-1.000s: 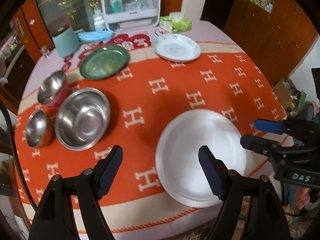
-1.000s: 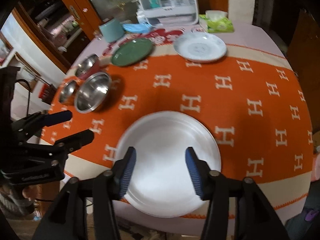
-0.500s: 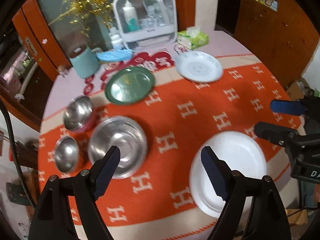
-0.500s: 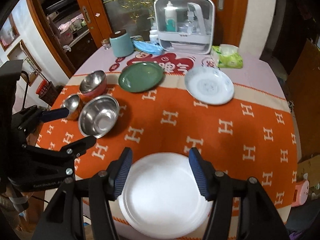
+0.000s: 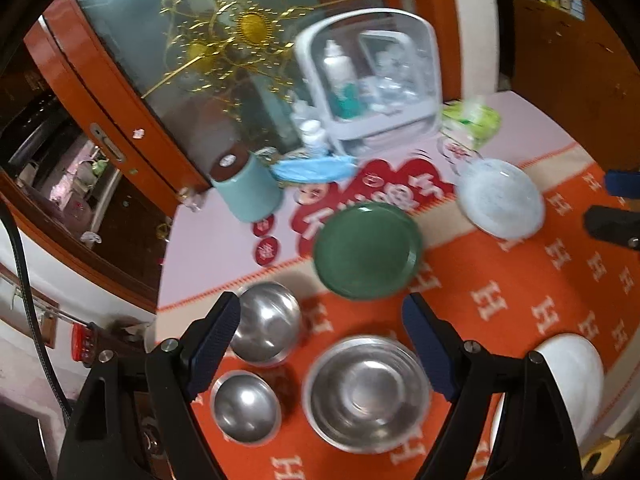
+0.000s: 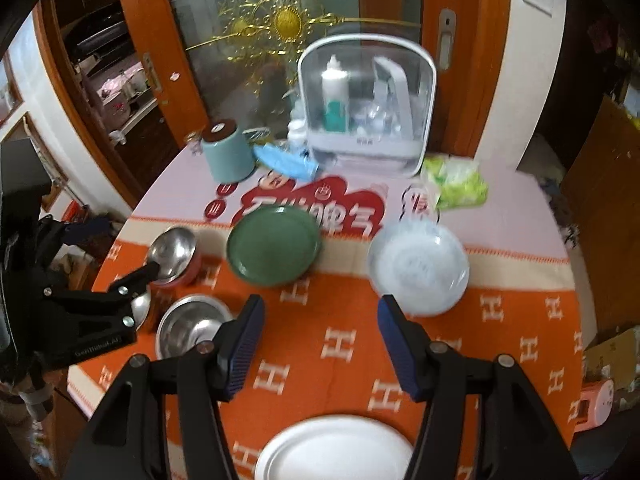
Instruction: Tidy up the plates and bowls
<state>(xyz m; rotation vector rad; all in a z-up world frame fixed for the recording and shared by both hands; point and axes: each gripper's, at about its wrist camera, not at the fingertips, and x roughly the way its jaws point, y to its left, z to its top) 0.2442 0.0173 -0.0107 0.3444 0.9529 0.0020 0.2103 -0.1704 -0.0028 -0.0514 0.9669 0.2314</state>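
On the orange cloth lie a green plate (image 5: 366, 252) (image 6: 274, 244), a patterned white plate (image 5: 500, 204) (image 6: 418, 266) and a plain white plate (image 5: 560, 384) (image 6: 334, 448) at the near edge. A large steel bowl (image 5: 368, 394) (image 6: 192, 324), a medium steel bowl (image 5: 266, 322) (image 6: 172, 250) and a small steel bowl (image 5: 245, 407) sit at the left. My left gripper (image 5: 320, 340) is open and empty above the bowls. My right gripper (image 6: 320, 344) is open and empty above the cloth between the plates.
At the table's back stand a white plastic case with bottles (image 6: 366, 108), a teal canister (image 6: 228, 152), a blue cloth (image 6: 286, 162) and a green tissue pack (image 6: 456, 182). Glass doors with wooden frames rise behind. The table edge runs close below both grippers.
Both grippers have tilted up and moved away from the plain white plate; the left one has swung left over the steel bowls. Both stay open and empty.
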